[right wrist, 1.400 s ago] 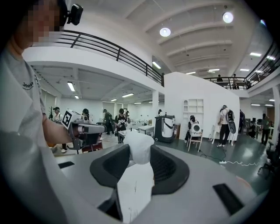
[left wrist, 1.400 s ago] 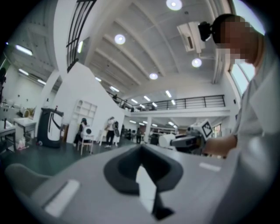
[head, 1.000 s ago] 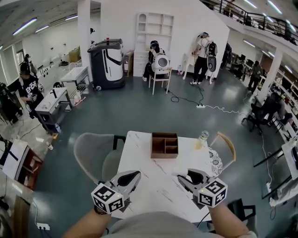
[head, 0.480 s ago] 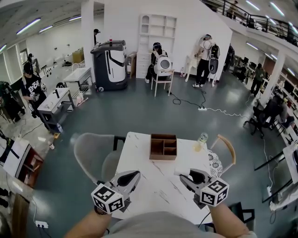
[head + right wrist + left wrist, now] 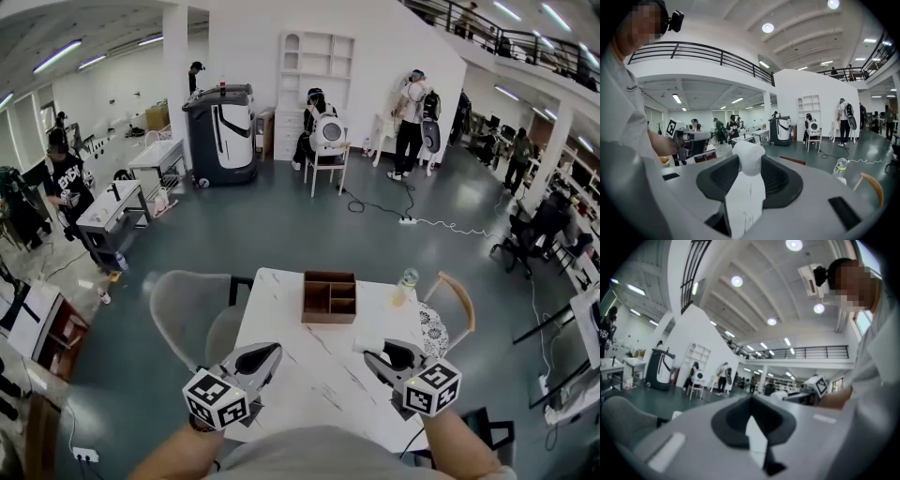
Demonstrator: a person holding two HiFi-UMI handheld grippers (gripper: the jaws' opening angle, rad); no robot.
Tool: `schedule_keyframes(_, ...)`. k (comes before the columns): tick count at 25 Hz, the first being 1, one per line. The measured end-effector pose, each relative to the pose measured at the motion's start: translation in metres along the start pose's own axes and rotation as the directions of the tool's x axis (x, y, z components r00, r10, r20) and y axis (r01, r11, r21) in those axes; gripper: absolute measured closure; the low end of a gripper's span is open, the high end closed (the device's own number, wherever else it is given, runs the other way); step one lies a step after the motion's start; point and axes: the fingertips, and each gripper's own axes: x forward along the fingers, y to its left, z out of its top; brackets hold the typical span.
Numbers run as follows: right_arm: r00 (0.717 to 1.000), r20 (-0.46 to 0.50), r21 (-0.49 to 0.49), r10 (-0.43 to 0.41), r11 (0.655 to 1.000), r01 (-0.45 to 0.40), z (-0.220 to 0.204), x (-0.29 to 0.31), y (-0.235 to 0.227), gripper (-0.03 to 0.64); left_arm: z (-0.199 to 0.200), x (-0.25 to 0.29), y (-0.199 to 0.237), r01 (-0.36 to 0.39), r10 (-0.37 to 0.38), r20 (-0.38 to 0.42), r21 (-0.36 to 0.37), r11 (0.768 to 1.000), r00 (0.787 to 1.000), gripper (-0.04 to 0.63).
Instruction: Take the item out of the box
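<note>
Almost nothing has changed since a second ago. The right claw (image 5: 749, 164) still grips the white item (image 5: 748, 152). Its two jaws stand a bit apart, and the round white lump sits squeezed between their tips. It was the same before, and the jaws have not opened or closed. The claw is over the near right part of the white tabletop (image 5: 309, 375), in the same spot as before, give or take a tiny bit.

The left claw (image 5: 751, 401) is clenched with nothing in it. Its jaws meet in a point. It stays over the near left part of the tabletop and has not moved.

The brown wooden box (image 5: 329, 296) still sits at the far middle of the tabletop. It has not been pushed or turned. The white item is out of the box and well apart from it, on the near side.

The clear bottle (image 5: 407, 283) still stands near the box, on its right, by the far right edge. The grey chair (image 5: 192, 314) is still on the left of the tabletop and the wooden chair (image 5: 457, 298) on the right.

Only the head view has shifted a little. The far room, with the big dark and white machine (image 5: 223, 127), now sits a touch more to the right than at first.
</note>
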Motion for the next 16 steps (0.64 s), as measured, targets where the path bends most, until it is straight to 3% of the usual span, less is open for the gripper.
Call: schedule_keyframes(16,1.000,-0.009,-0.021,-0.008,1.000,0.007,0.004,-0.003,0.010,0.466,0.005,-0.013,-0.001,0.004,-0.004,0.003,0.002,1.000,1.000,0.594)
